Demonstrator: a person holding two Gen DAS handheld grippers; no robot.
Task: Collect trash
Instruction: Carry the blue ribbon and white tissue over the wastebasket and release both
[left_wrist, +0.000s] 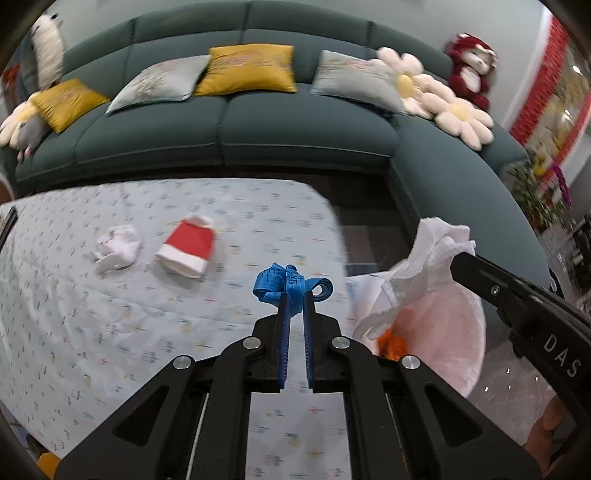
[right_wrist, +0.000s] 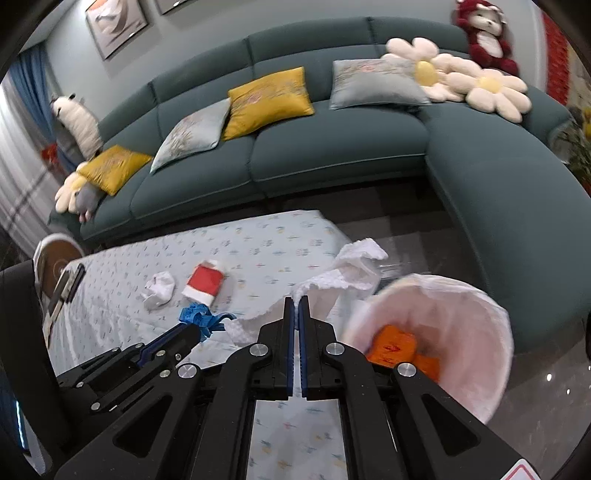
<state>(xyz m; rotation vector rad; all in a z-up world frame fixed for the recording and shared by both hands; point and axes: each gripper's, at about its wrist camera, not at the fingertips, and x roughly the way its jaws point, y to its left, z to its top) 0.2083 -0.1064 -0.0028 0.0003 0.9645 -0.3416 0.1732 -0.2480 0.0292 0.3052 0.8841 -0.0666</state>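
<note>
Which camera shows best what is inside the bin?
The right wrist view: it looks down into the bin, showing orange scraps at the bottom. In the left wrist view a paper towel covers most of the opening; only a sliver of orange shows.

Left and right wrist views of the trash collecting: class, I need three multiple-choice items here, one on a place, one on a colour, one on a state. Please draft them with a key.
1. Where does the red and white hat lie?
A. on the sofa
B. on the patterned tablecloth
C. in the trash bin

2. What colour is the measuring tape in the left claw?
A. blue
B. yellow
C. green

3. What state is the right claw in?
A. wide open
B. shut on nothing
C. shut on a white paper towel

Key: 1 B, the hat rests on the cloth beside a white crumpled piece. 2 A, blue tape bunches at the left claw's tips. 3 C, the towel hangs from its closed tips near the trash bin.
</note>
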